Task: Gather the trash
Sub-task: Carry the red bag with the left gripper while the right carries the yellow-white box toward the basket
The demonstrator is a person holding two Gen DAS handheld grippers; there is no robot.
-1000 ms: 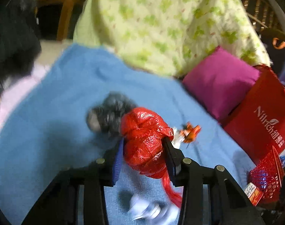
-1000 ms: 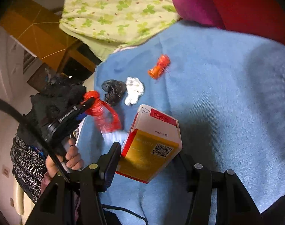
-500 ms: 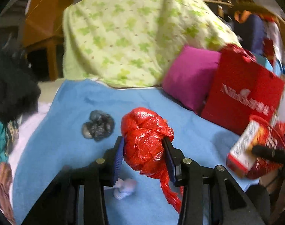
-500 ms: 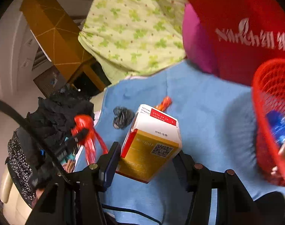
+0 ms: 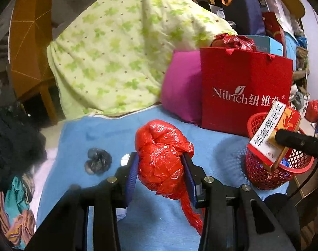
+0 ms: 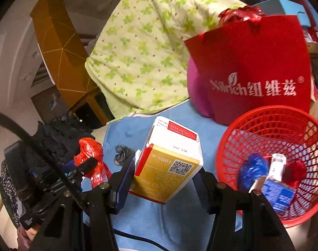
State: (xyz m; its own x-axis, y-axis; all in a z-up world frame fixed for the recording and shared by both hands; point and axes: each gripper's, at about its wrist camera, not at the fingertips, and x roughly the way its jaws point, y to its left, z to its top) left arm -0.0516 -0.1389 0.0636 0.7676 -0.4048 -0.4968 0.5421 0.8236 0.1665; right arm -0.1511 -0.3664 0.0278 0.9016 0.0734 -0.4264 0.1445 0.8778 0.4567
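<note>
Red bag (image 5: 162,159) clamped in left hand-held gripper (image 5: 160,175) (knotted).

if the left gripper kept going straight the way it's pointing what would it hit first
Probably the blue blanket, since the left gripper, shut on the red plastic bag, points slightly downward across it. The magenta pillow lies beyond; depth is unclear.

bag (image 5: 161,159): glossy crinkled plastic | basket (image 6: 263,117): plastic mesh | blanket (image 5: 96,133): matt cloth
</note>
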